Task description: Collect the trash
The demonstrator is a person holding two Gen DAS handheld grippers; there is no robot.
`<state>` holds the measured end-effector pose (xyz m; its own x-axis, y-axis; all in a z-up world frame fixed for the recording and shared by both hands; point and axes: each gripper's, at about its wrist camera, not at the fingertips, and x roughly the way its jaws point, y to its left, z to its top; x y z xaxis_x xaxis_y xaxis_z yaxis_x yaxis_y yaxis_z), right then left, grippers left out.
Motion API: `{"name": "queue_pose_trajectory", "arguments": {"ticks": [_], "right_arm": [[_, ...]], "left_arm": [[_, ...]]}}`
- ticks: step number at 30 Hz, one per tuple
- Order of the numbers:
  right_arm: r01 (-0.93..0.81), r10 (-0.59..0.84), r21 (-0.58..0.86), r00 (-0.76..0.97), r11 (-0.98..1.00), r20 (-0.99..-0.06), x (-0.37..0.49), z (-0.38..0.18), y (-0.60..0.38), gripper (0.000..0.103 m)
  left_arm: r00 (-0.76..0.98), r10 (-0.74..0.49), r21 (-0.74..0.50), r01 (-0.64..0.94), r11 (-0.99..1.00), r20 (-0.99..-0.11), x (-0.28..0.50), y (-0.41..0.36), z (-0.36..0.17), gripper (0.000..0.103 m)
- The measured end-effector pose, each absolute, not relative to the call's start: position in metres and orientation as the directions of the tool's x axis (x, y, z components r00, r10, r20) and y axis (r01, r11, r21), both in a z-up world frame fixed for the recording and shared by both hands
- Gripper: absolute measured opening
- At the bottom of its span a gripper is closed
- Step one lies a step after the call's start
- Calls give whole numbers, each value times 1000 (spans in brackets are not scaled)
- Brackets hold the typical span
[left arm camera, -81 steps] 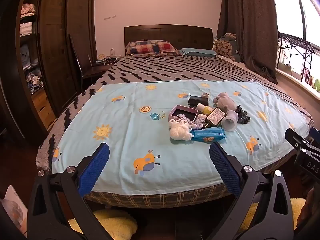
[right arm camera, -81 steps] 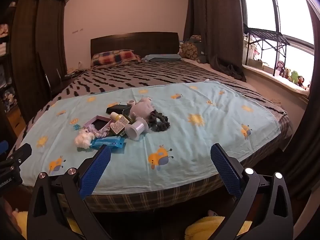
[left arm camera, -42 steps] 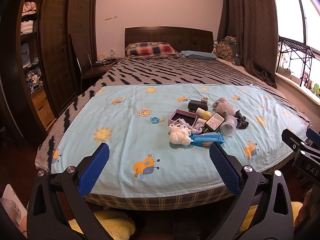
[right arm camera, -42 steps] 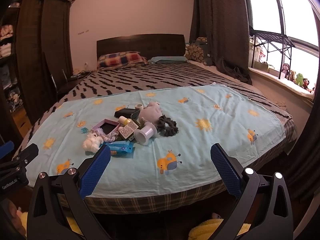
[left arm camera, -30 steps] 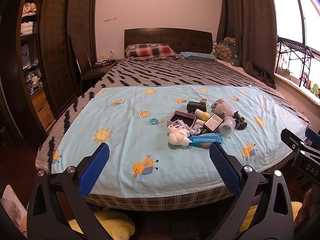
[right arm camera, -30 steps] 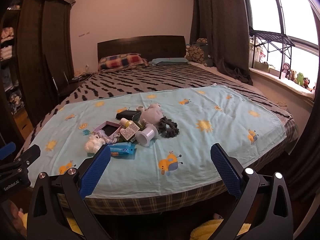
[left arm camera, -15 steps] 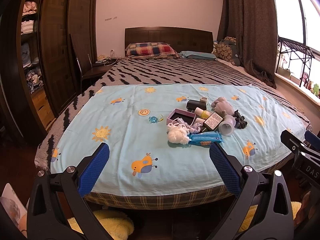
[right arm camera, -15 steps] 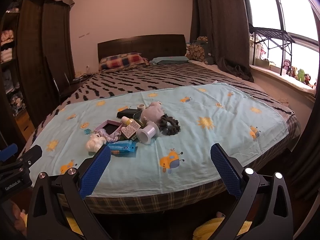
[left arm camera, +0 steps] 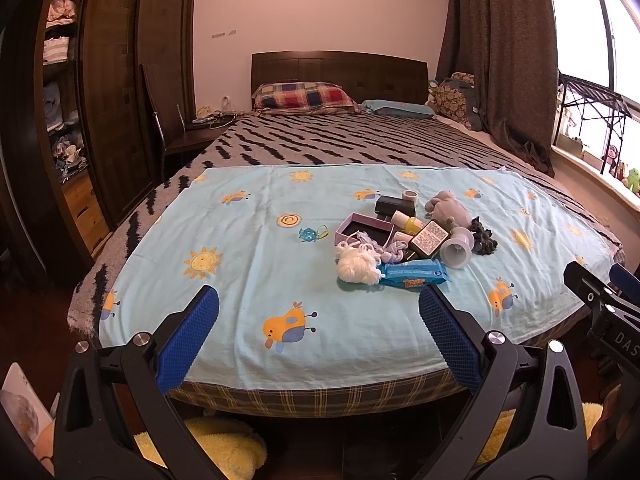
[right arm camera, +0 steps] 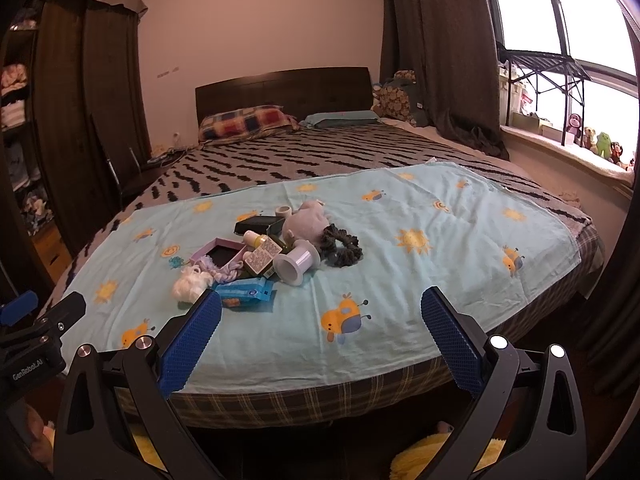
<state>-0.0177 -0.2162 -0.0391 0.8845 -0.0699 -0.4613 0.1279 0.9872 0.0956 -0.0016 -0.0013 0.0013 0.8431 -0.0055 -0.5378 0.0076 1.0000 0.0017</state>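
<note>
**Both tongs wide and empty at the foot of the bed**

Left tongs [left arm camera: 319, 314] spread wide, nothing between the blue pads [left arm camera: 188, 338]; held off the near edge of the bed [left arm camera: 320, 396], above a yellow fluffy rug [left arm camera: 224, 446]. Right tongs [right arm camera: 321, 316] likewise wide and empty, just beyond the same near edge.

Ahead of both tongs, on a light blue sheet [left arm camera: 248, 280] printed with suns and birds: a cluster of small items, touching or overlapping. From the left tongs, ahead and toward the right pad; from the right tongs, ahead and toward the left pad. Nearest: a blue wipes packet [left arm camera: 414, 275] [right arm camera: 244, 294], with a white yarn ball [left arm camera: 357, 266] [right arm camera: 191, 283] touching it. Behind those, an open purple box [left arm camera: 364, 230] [right arm camera: 220, 254] with pale cord spilling over its rim, a dark box with a QR label [left arm camera: 429, 238], a white spool [left arm camera: 458, 252] [right arm camera: 298, 262] on its side, and a small yellow-capped bottle [left arm camera: 408, 222]. Farther still: a dark scrunchie [left arm camera: 484, 238] [right arm camera: 340, 246], a grey plush toy [left arm camera: 446, 208] [right arm camera: 306, 220], a black case [left arm camera: 394, 205] and a tape roll [left arm camera: 410, 196].

Apart from the cluster, farther from the right tongs: a small blue trinket [left arm camera: 310, 234] on the sheet.

Beyond the sheet: striped blanket [left arm camera: 340, 140], plaid pillow [left arm camera: 304, 96].
</note>
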Motion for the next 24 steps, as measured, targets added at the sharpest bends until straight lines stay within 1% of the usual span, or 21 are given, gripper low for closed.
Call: {"name": "queue_pose_trajectory", "arguments": {"ticks": [12, 19, 22, 24], "right_arm": [[117, -58, 104, 891, 988, -451, -13, -44, -216, 100], [129, -25, 190, 882, 973, -471, 4, -62, -227, 100], [139, -41, 172, 879, 975, -476, 18, -72, -228, 100], [140, -60, 145, 888, 979, -457, 28, -78, -226, 100]], "left_arm": [[841, -52, -37, 38, 999, -539, 4, 6, -7, 95], [821, -34, -2, 41, 999, -570, 21, 3, -21, 95], [802, -54, -13, 57, 998, -595, 35, 5, -29, 95], [796, -68, -26, 65, 998, -601, 44, 6, -33, 95]]}}
